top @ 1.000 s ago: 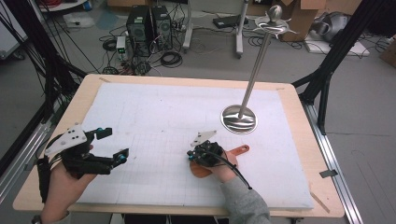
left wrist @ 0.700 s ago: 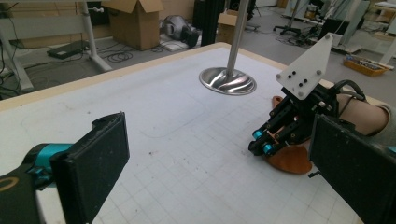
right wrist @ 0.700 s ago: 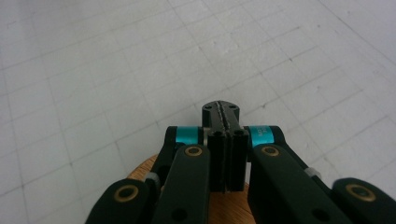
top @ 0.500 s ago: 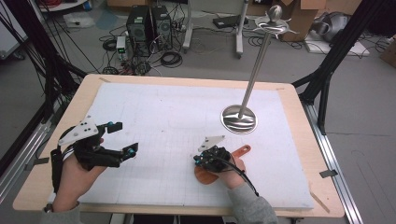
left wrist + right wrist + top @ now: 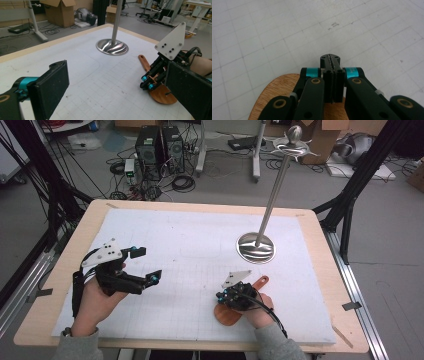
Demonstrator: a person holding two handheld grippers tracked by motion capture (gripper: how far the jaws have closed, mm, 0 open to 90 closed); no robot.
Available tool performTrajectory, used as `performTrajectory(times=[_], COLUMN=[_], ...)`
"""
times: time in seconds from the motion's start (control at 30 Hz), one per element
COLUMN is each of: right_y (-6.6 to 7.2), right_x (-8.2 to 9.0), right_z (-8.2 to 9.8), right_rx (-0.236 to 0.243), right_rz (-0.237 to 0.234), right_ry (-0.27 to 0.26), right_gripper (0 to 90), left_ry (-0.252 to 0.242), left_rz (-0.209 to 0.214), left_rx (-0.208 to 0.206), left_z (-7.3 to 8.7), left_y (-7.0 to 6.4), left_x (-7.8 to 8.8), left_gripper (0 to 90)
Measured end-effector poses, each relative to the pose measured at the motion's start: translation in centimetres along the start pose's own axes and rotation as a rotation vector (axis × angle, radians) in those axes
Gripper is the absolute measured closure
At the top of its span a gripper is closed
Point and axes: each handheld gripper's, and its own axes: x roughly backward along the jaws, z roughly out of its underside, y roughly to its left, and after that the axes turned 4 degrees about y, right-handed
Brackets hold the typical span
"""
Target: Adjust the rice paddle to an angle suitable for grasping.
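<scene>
Flat rounded wooden board (image 5: 227,314) with short handle lies on gridded white bench (image 5: 190,245), near front edge. Right gripper (image 5: 221,296) low over board, fingers pressed together, empty. Left gripper (image 5: 148,265) level, fingers wide apart, empty.

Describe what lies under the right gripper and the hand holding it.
A flat, paddle-shaped brown wooden board lies on the white gridded mat beneath the shut right gripper. Its handle sticks out behind; the hand hides the board's middle.

Smooth wooden paddle board (image 5: 231,313), glossy polished metal stand (image 5: 255,247), matt white gridded mat (image 5: 190,250).
</scene>
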Motion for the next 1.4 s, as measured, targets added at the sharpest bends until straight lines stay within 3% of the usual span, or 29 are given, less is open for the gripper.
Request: performTrajectory(times=[0.27,0.47,0.5,0.57,0.6,0.67,0.73,0.9,1.03,1.4], right_y=[0.1,0.1,-0.1,-0.2,-0.8,-1.6,-2.4,-4.2,-4.9,-5.9], right_x=[0.8,1.3,1.8,2.1,3.2,4.8,6.0,7.1,7.2,6.3], right_z=[0.9,1.5,1.8,1.9,2.2,2.7,3.5,5.9,6.9,8.6], right_rx=[-0.013,0.005,-0.003,-0.012,-0.047,-0.07,-0.088,-0.139,-0.175,-0.225], right_rz=[-0.022,-0.032,-0.046,-0.045,-0.028,0.009,0.041,0.095,0.099,0.09], right_ry=[0.012,0.007,-0.038,-0.059,-0.119,-0.174,-0.186,-0.166,-0.161,-0.079], right_gripper=[89.9,89.9,89.8,89.9,89.9,89.9,89.9,89.9,89.9,89.9], left_ry=[-0.001,0.003,0.004,0.001,0.001,0.003,0.011,0.019,0.02,0.004], left_rz=[0.019,0.033,0.036,0.039,0.04,0.041,0.043,0.054,0.056,0.057], left_rx=[-0.003,-0.005,-0.007,-0.009,-0.007,-0.006,-0.005,-0.007,-0.007,-0.004], left_z=[-0.4,-0.6,-0.7,-0.8,-0.8,-0.7,-0.7,-0.7,-0.7,-0.9], left_y=[0.1,0.0,0.0,0.0,0.0,0.0,0.1,-0.2,-0.2,0.0], left_x=[-0.8,-1.6,-1.8,-1.9,-1.9,-2.2,-2.4,-3.0,-3.2,-2.9], left_gripper=[5.8,5.9,5.8,5.9,5.9,5.9,5.8,5.9,5.8,5.9])
